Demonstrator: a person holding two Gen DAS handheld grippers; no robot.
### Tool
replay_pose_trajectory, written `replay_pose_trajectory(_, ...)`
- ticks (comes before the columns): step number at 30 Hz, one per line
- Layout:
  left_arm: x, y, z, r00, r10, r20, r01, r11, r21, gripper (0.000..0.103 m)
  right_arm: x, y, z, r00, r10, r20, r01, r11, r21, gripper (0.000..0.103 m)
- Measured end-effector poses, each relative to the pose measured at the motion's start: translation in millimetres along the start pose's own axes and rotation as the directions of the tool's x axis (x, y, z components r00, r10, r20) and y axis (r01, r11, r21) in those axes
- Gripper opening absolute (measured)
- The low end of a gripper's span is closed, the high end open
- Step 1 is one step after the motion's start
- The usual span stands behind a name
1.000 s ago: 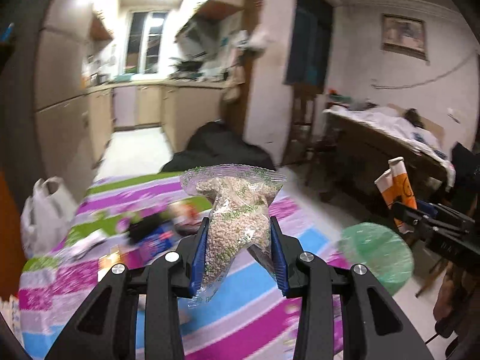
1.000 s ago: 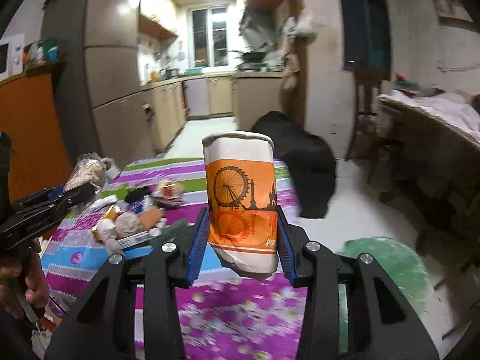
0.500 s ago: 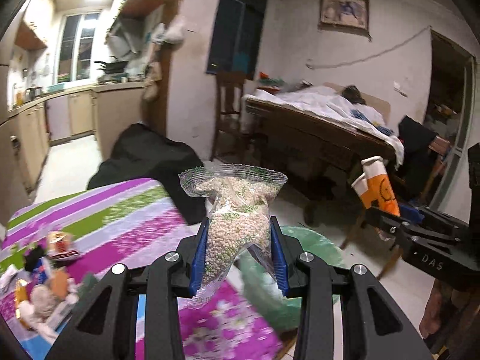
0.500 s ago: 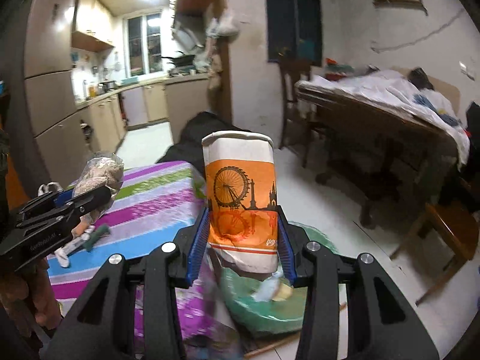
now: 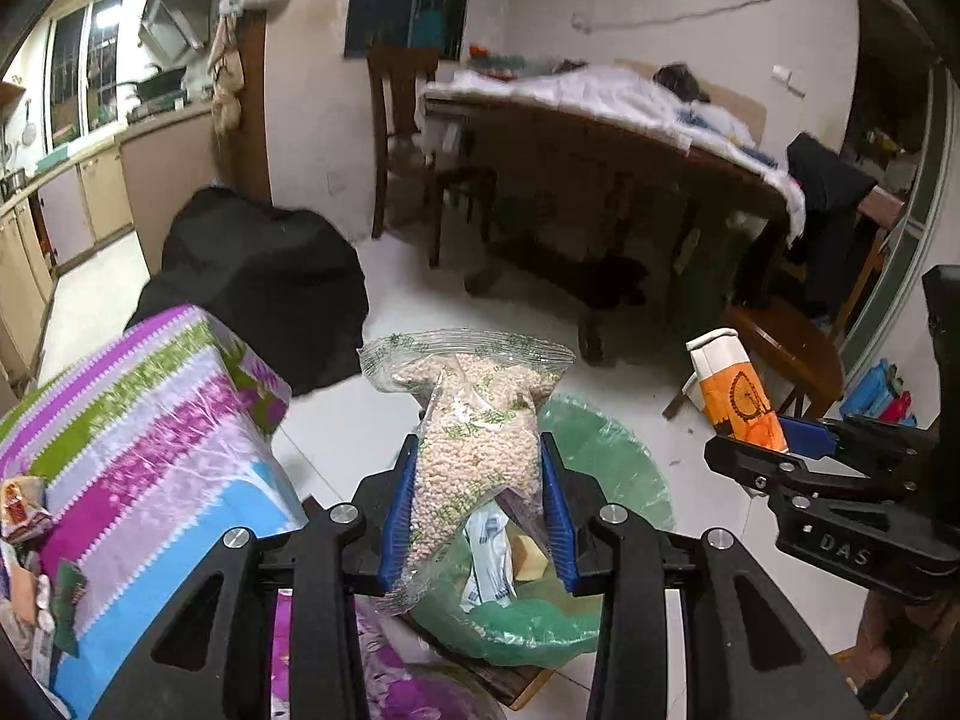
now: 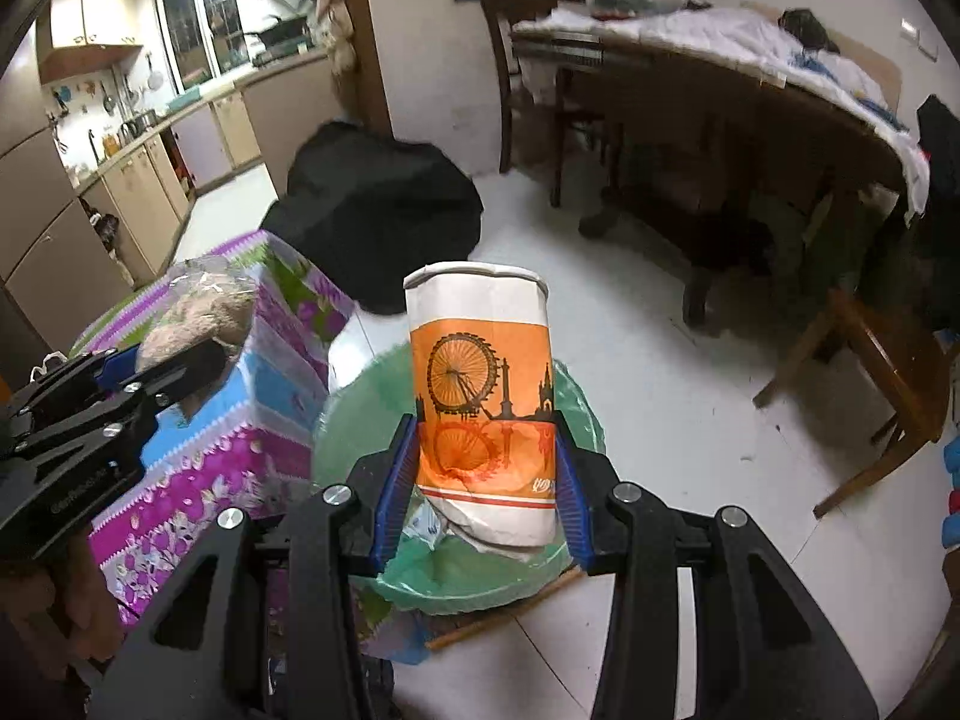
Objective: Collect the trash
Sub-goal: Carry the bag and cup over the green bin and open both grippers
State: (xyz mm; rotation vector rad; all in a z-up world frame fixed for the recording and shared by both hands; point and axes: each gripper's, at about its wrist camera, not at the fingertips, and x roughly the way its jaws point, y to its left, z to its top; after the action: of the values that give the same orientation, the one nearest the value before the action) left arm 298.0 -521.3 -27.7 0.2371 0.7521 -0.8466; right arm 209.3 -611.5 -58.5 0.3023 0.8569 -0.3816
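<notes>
Both my loads have swung off the desk point(image 5: 150, 420) and out over the bin point(image 5: 612, 468) in the last second. A moment ago the striped cloth filled each view; now the green-lined bin sits under my fingers.

My left hand-held gripper point(image 5: 477, 510) is clamped on the bag of pellets point(image 5: 474, 420), which stands upright between the blue pads. The bin's mouth shows from 3 to 6 o'clock of the bag, with scraps already lying inside.

My right hand-held gripper point(image 6: 486, 486) is clamped on the paper cup point(image 6: 480, 396), orange with a wheel printed on it. The bin point(image 6: 342, 420) lies directly behind and below the cup, and the desk corner point(image 6: 264, 372) is at 9 o'clock.

Neither grip has slackened during the swing. Carrying looks done, I judge; what remains is letting go so both pieces drop in. More litter point(image 5: 24, 516) waits on the desk at 9 o'clock in the left view.
</notes>
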Motion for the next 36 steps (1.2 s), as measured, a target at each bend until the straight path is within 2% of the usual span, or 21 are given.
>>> replay_pose_trajectory(5,33,11,-15,0.998,0.015,-0.062,-0.016,1.0,-0.014,0.039,23,-3,1,0.998,0.003,-0.058,-0.003,1.0,0.0,0.041)
replay_pose_trajectory(12,60,24,-28,0.995,0.02,-0.094,-0.023,0.999,-0.026,0.039,34,-13,0,0.996,0.009,-0.084,-0.008,1.0,0.009,0.041)
replay_pose_trajectory(36,68,17,-25,0.994,0.026,-0.105,-0.027,1.0,-0.009,0.039,46,-23,7,0.995,0.032,-0.092,-0.032,0.999,0.006,0.042)
